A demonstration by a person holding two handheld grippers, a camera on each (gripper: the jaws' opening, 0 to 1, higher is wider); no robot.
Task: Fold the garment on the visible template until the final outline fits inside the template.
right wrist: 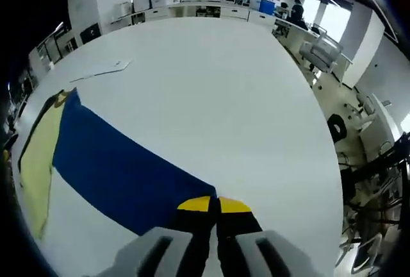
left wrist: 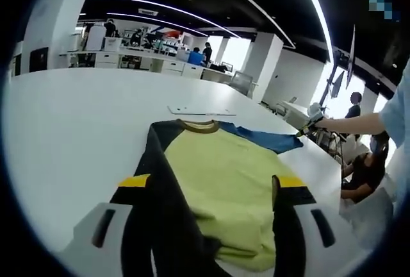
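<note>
Right tongs [right wrist: 214, 216] are pinched on the blue sleeve [right wrist: 122, 174] of the yellow-green long-sleeve shirt [left wrist: 224, 181]; left tongs [left wrist: 211, 190] spread wide over the white desk [left wrist: 77, 123].

The garment [left wrist: 221, 181] lies flat on the tabletop [left wrist: 77, 129], its collar at the end away from the left gripper [left wrist: 211, 226] and its near hem between that gripper's jaws. Beyond the collar, a flat template sheet [left wrist: 200, 110] lies on the tabletop. One sleeve [right wrist: 122, 174] stretches out sideways from the garment to the right gripper [right wrist: 214, 235], whose jaws meet on the sleeve's end.
</note>
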